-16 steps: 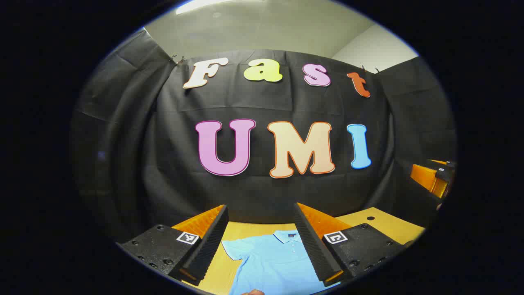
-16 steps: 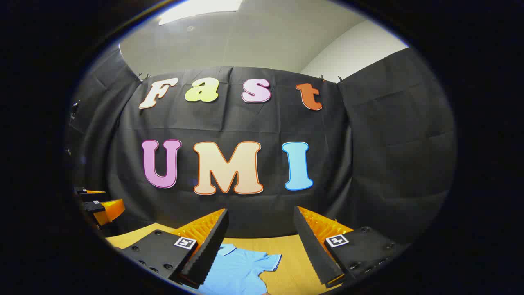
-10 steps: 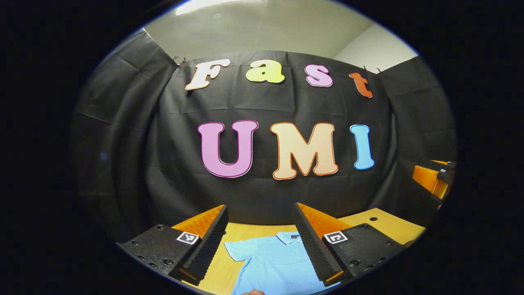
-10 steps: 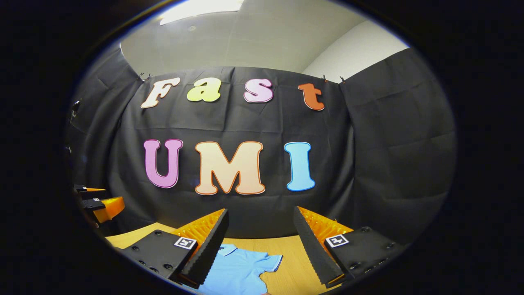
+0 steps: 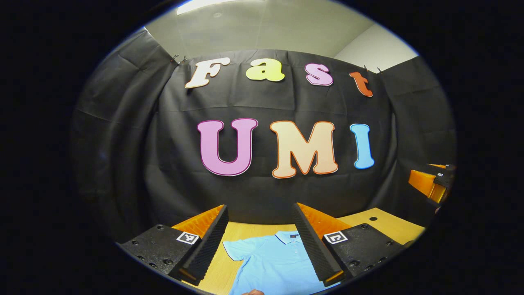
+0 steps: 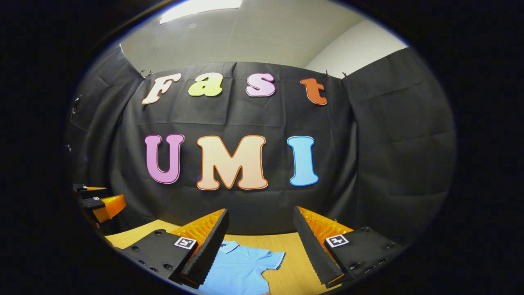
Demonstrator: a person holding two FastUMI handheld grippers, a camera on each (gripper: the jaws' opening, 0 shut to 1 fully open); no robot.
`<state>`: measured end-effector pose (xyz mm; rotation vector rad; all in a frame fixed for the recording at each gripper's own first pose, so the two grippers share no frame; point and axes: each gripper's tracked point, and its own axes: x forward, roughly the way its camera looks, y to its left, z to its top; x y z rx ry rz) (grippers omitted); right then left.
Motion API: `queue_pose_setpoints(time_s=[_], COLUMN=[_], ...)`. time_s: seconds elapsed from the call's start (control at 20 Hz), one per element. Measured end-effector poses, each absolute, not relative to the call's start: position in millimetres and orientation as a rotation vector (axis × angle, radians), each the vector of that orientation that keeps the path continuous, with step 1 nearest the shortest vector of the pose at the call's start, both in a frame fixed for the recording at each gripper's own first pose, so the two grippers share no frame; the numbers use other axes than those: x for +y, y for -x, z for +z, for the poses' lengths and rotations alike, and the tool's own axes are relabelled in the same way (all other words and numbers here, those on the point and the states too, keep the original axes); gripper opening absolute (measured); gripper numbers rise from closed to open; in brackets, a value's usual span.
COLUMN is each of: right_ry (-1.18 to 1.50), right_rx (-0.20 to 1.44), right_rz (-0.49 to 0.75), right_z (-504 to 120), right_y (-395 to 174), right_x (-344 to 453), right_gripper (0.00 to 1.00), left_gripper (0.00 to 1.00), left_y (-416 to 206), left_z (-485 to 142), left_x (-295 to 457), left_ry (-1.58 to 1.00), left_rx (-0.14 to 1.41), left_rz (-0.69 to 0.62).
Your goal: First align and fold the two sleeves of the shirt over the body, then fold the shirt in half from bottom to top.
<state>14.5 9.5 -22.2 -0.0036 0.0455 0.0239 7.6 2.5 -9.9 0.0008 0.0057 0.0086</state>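
R gripper (image 6: 260, 223) tipped down; shirt (image 6: 239, 268) flat.

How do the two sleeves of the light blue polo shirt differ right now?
In the left gripper view, one short sleeve of the light blue polo shirt lies spread outward on the wooden table; in the right gripper view, the other sleeve points the opposite way, showing a dark-trimmed cuff. Both lie flat and unfolded, and neither is held by tongs.

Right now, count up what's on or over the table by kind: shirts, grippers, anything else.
Shirts: 1, the light blue polo shirt lying flat, sleeves spread, on the wooden table
Grippers: 2, the left gripper and the right gripper, both open above the table
Total: 3
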Motion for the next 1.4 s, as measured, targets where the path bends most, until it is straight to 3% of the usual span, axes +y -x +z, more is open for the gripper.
queue_pose_setpoints(time_s=[0.65,1.4], right_ry=[0.031,0.128], right_rx=[0.131,0.359], right_rz=[0.026,-0.049], right_z=[-79,-224], right_y=[-87,-172], right_x=[9,-32], right_gripper=[0.98,0.99], left_gripper=[0.94,0.94], left_y=[-33,-67], left_z=[-19,-35], left_x=[18,28], left_ry=[-0.008,-0.034], left_rx=[0.014,0.037], left_rz=[0.020,0.029])
